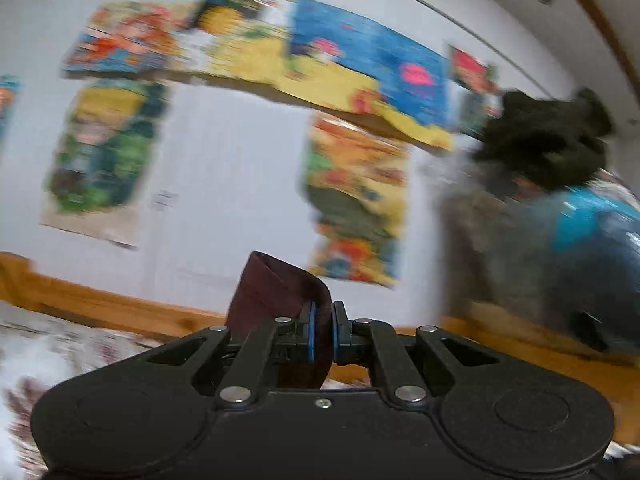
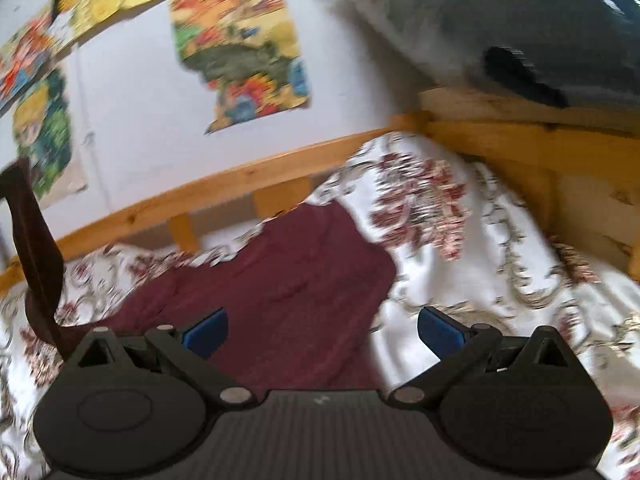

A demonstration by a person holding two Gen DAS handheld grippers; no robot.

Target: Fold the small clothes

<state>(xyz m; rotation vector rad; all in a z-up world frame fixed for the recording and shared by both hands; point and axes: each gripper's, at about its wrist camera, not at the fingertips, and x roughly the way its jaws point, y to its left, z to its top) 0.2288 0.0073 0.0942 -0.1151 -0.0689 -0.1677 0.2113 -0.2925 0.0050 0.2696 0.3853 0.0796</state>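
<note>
Fig.: two wrist views, both motion-blurred. L gripper (image 1: 323, 330): jaws pinched nearly together on a fold of maroon garment (image 1: 280, 292); cloth loops up and fwd from the blue pads (image 1: 311, 332), then drops below the gripper body; gripper aims roughly level, at the wall posters (image 1: 360, 200) rather than at the bed. R gripper (image 2: 322, 330): jaws spread wide, nothing between the pads; no contact w/ cloth visible.

Garment location, R wrist view: main body of maroon garment (image 2: 280, 280) lies on the floral bedspread (image 2: 480, 260), directly ahead of and below R gripper, reaching back under its L-hand pad; R-hand pad sits over bare bedspread, just beside the cloth's near R edge. At far L of the same view a narrow strip (image 2: 34, 248) rises steeply off the bed; judged to be the part carried by L gripper, though the gripper itself is outside this view.

Key relation: cloth's long axis runs from the lifted strip (up and L of R gripper) diagonally across to the rounded corner ahead-R of it; wooden bed rail (image 2: 240, 176) lies beyond. R gripper is the nearer to the resting body and that free corner; L is already occupied. Judgement: fold only begun; next move likely needs R to pin or pick the near edge while L carries its end over. Risk: thin pinch may slip.
</note>
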